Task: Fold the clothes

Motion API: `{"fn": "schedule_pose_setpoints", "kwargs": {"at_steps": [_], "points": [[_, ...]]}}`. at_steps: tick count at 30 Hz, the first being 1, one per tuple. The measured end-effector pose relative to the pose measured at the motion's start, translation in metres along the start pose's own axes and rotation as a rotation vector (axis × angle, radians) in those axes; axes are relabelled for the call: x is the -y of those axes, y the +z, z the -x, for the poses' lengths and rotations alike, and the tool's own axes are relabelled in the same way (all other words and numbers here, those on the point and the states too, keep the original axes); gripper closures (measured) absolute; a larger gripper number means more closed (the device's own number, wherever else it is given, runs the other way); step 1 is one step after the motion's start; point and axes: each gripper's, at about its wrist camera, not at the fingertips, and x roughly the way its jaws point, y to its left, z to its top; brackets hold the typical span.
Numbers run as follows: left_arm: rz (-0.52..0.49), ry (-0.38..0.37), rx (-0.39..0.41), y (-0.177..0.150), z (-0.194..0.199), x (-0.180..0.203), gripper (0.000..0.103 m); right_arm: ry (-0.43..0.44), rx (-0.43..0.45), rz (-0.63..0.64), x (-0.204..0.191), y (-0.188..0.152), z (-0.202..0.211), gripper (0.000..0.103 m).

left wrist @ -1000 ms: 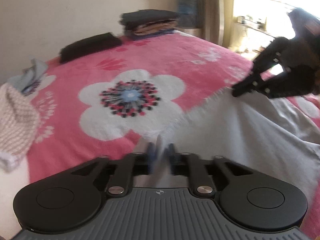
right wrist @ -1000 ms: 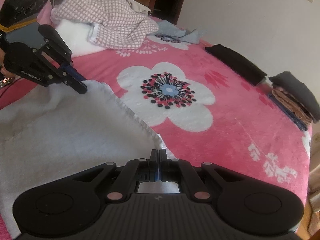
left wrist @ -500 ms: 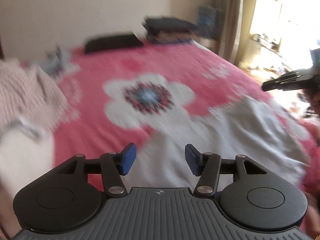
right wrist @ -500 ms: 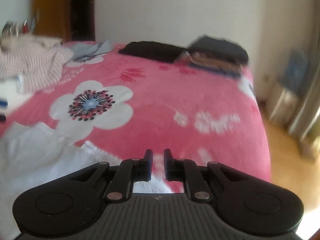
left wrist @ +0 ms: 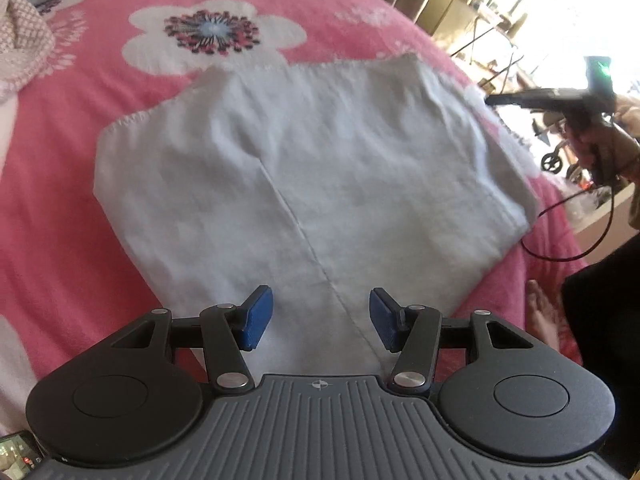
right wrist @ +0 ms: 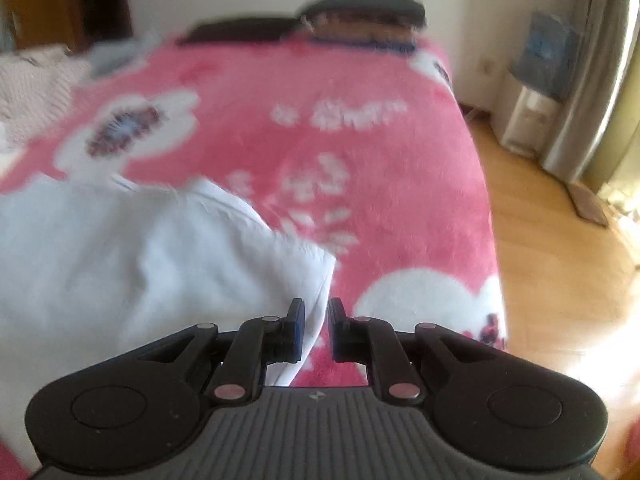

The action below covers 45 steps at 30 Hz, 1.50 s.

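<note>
A white garment lies spread flat on the pink flowered blanket, a seam running down its middle. My left gripper hovers over its near end, blue pads wide apart with nothing pinched. My right gripper stands over the garment's right corner. Its jaws show a narrow gap, and the cloth edge lies below them without being pressed. The left wrist view also shows the right gripper, held by a hand, off the garment's far right side.
A stack of folded clothes and a flat black garment sit at the bed's far end. A checked garment is heaped at the left. The wooden floor drops off right of the bed. A black cable hangs there.
Both grippers let go of the white garment's edge: the left jaws opened wide, the right only slightly. Both drew back towards the near side, and the garment now lies flat.
</note>
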Motion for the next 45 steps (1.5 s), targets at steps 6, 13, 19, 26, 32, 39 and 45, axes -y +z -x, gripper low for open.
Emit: {"fn": "schedule_pose_setpoints", "kwargs": {"at_steps": [6,13,19,26,32,39,45], "points": [[-0.123,-0.049,-0.125,-0.019,-0.011,0.013,0.049,0.348,-0.208,0.343,-0.057,-0.039,0.038,0.09],[-0.131,0.009,-0.172,-0.037,-0.018,0.012,0.05,0.112,-0.348,0.469,-0.045,-0.08,0.029,0.091],[-0.145,0.037,-0.177,-0.05,-0.01,0.021,0.049,0.139,-0.234,0.579,-0.08,-0.047,0.051,0.091],[-0.108,0.083,-0.183,-0.062,-0.004,0.019,0.049,0.334,-0.213,0.762,-0.149,-0.054,0.011,0.09],[-0.031,0.152,-0.158,-0.075,0.017,0.006,0.049,0.327,-0.214,0.794,-0.162,-0.049,0.007,0.09],[-0.028,0.176,-0.148,-0.083,0.023,-0.003,0.049,0.43,-0.196,0.83,-0.187,-0.045,0.01,0.09],[-0.07,0.181,-0.135,-0.089,0.035,-0.004,0.049,0.375,-0.219,0.888,-0.197,-0.052,0.005,0.09]]}}
